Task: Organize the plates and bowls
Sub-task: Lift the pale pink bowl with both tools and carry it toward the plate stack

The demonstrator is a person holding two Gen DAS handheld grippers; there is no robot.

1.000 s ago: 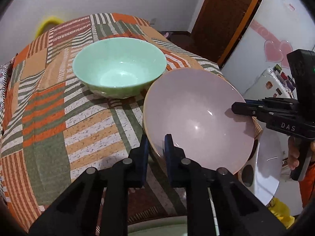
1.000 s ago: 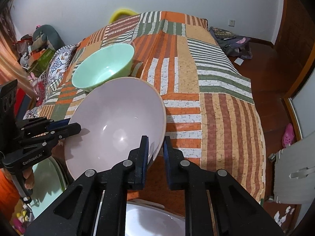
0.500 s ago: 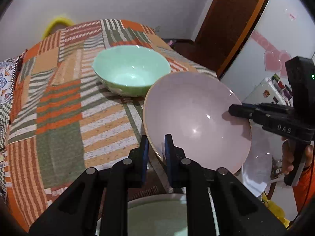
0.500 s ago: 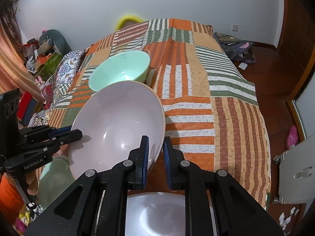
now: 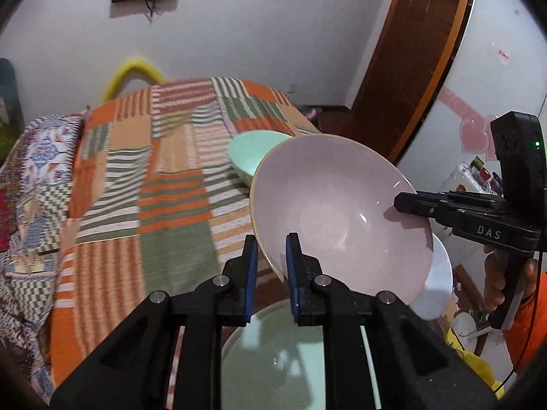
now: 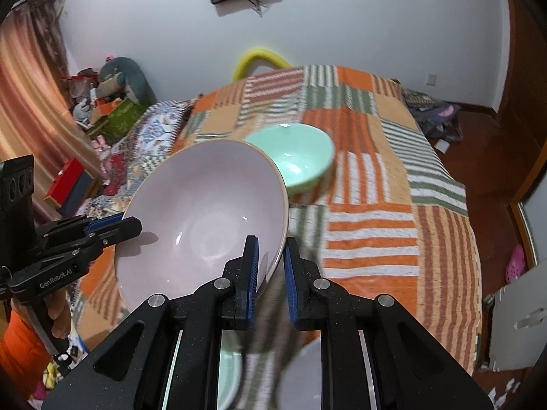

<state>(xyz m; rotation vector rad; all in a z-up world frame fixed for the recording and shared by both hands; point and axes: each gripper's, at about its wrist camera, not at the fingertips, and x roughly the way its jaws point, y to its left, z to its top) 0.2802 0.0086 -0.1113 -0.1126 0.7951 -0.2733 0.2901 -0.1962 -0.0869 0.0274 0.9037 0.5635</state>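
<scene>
A large pale pink bowl (image 5: pixel 338 215) is held in the air above the bed by both grippers. My left gripper (image 5: pixel 270 256) is shut on its near rim. My right gripper (image 6: pixel 268 259) is shut on the opposite rim; it also shows in the left wrist view (image 5: pixel 400 201). The pink bowl fills the middle of the right wrist view (image 6: pixel 205 218), where the left gripper (image 6: pixel 131 225) clamps its left rim. A mint green bowl (image 6: pixel 294 160) sits on the striped patchwork bedspread (image 6: pixel 376 205) behind the pink bowl, partly hidden in the left wrist view (image 5: pixel 249 153).
A mint green plate (image 5: pixel 273 358) lies below the left gripper. A white plate (image 5: pixel 434 287) shows under the pink bowl's right edge, and also low in the right wrist view (image 6: pixel 304 376). A wooden door (image 5: pixel 403 51) and a white cabinet (image 5: pixel 495 68) stand to the right.
Both grippers have lifted the pink bowl higher and drawn it back from the green bowl. The plates below have come further into view.
</scene>
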